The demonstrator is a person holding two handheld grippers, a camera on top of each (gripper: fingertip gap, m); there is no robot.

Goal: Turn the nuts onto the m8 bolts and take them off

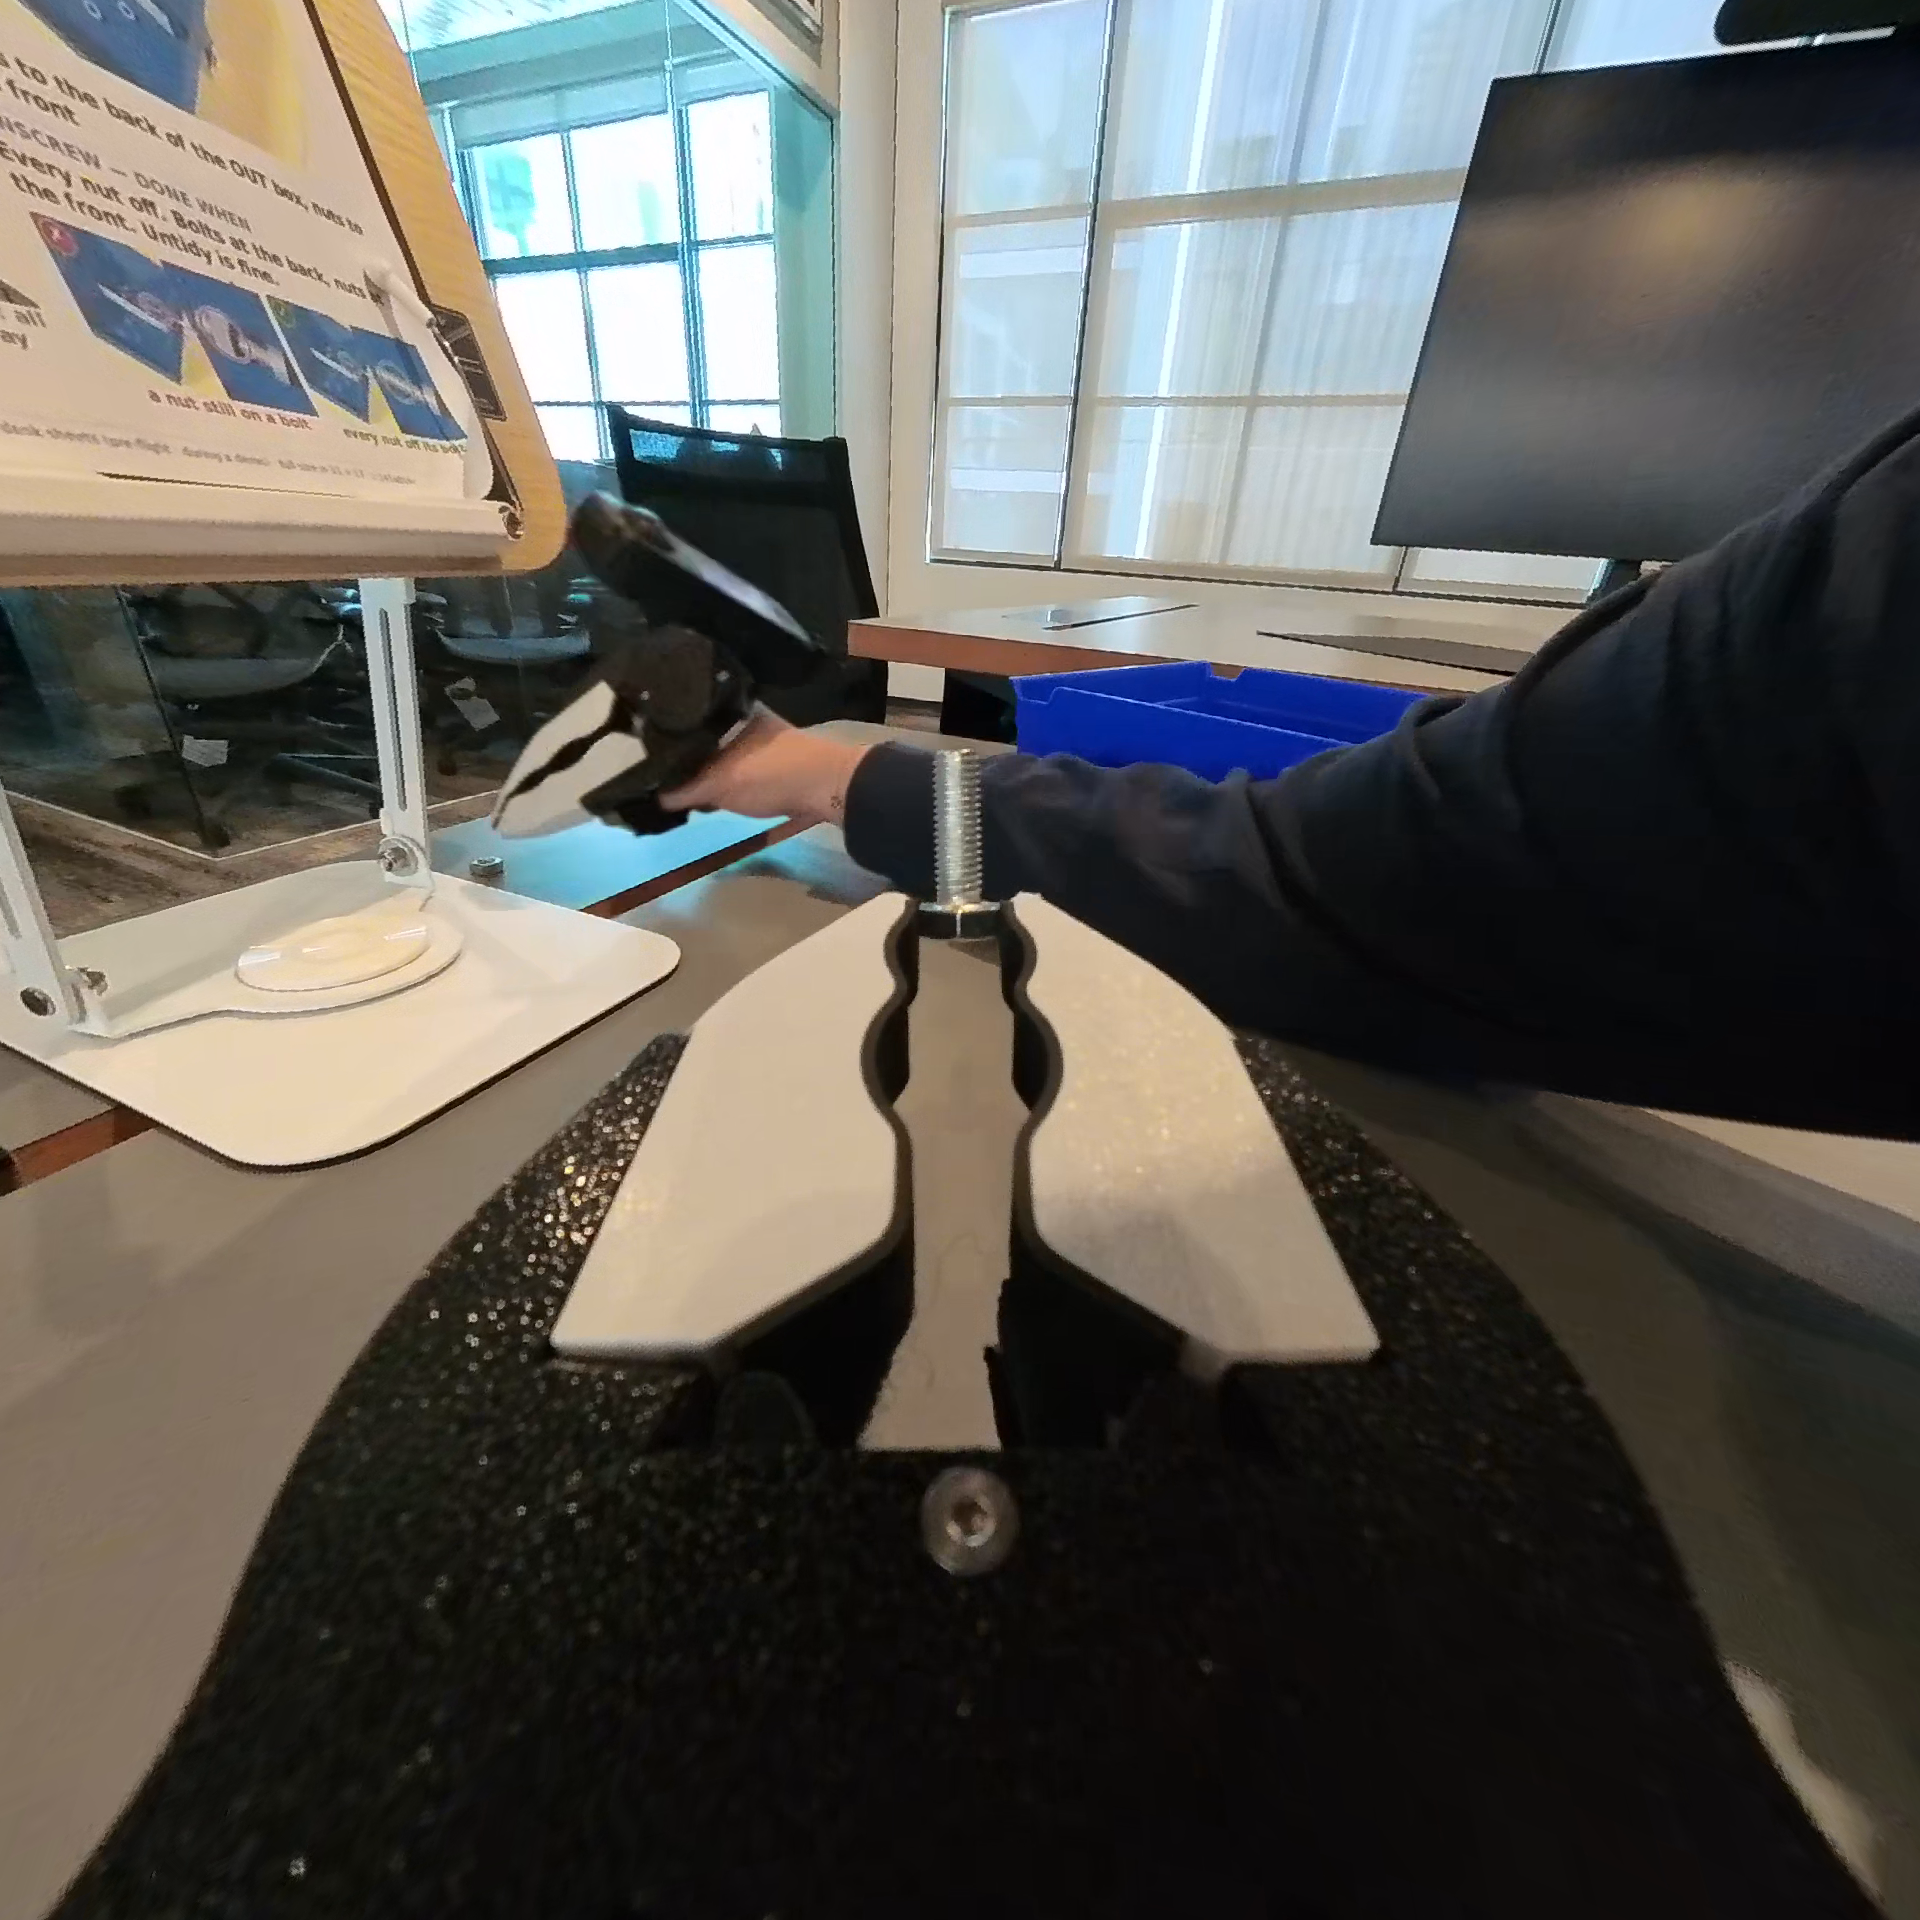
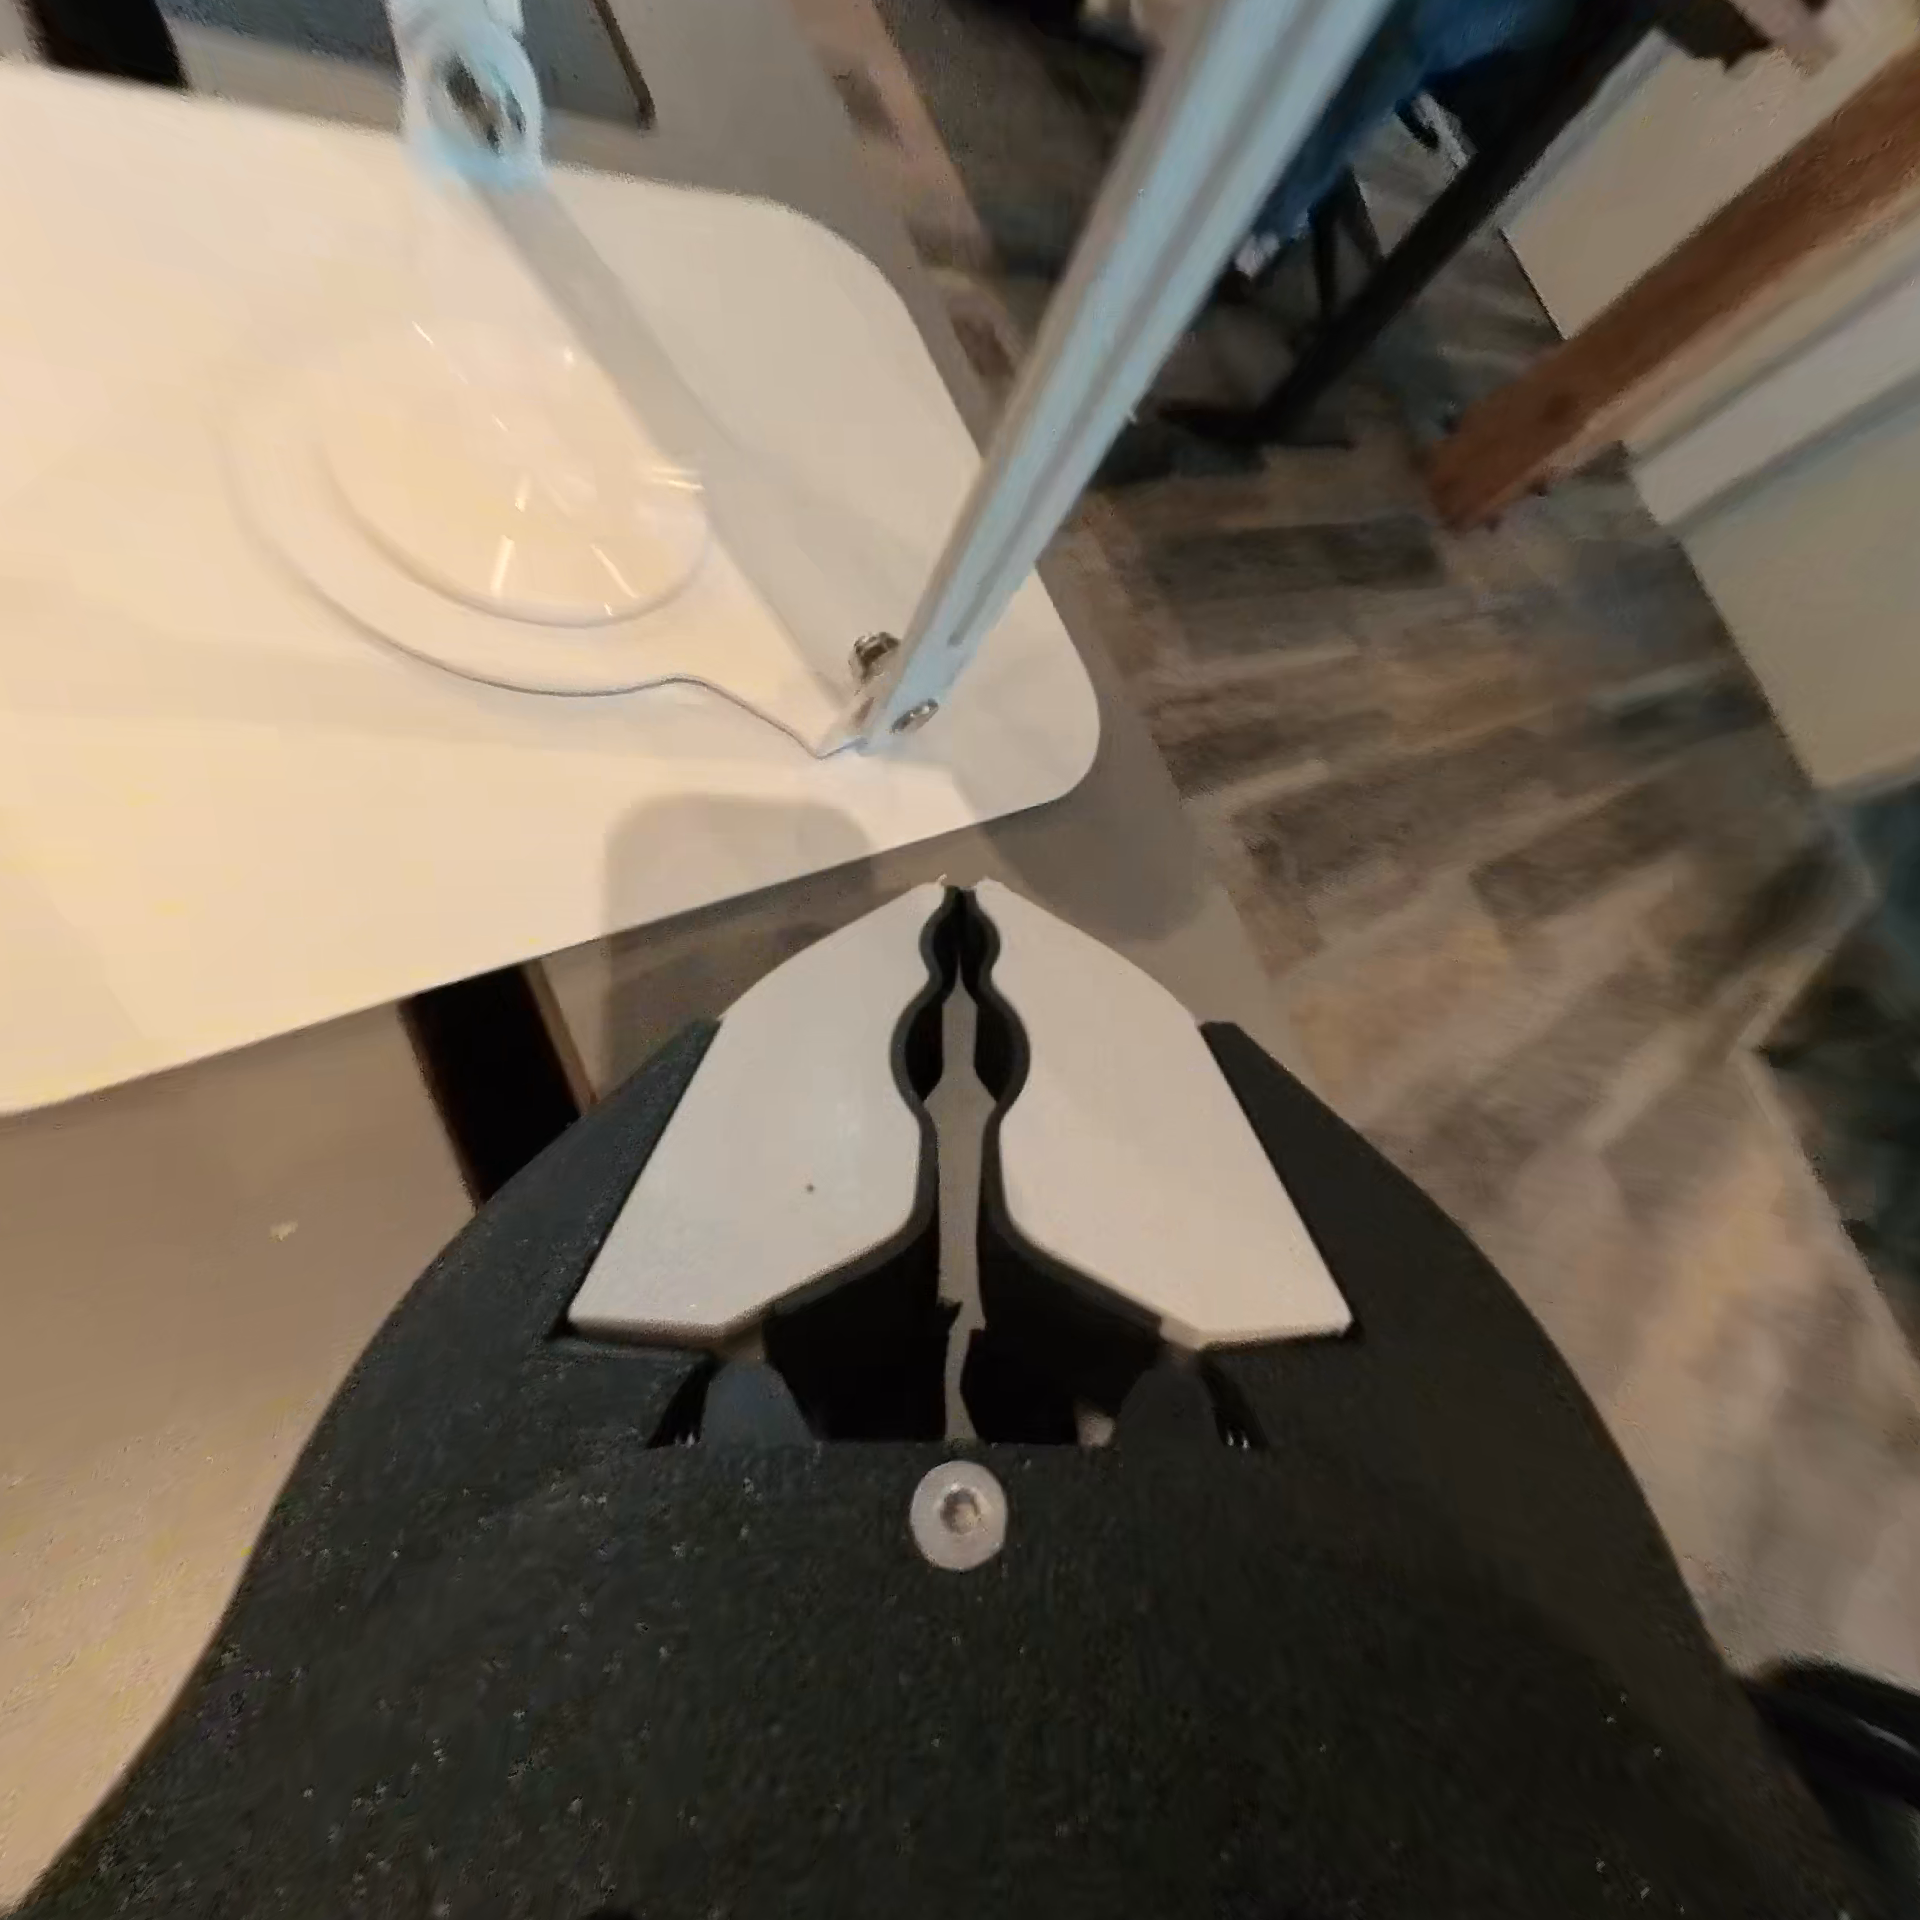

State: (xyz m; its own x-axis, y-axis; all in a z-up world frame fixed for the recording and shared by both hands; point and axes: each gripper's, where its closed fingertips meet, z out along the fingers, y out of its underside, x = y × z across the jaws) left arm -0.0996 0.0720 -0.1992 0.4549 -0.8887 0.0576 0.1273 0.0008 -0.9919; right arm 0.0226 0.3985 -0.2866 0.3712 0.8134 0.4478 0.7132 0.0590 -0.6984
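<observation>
Left gripper (image 1: 958, 920): fingers narrow, clamped on the bolt (image 1: 960, 821) by its head, thread upright.
Right gripper (image 2: 961, 891): fingers closed on nothing, over the far-left bench edge.
Nut (image 1: 486, 863): loose on the bench beside the white stand base (image 1: 416, 1039).
Risk: a poor pinch could nudge the nut off the edge.
Blue bin (image 1: 1195, 717): far right; contents cannot be told.

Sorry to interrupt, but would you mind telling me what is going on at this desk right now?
A person is working with two handheld grippers on a bolt-and-nut job. The left gripper clamps a silver bolt by its head, threaded shaft pointing up, no nut on it. The right gripper, jaws closed and holding nothing, reaches across toward a loose nut on the table by the white stand base. A blue bin sits behind.
</observation>
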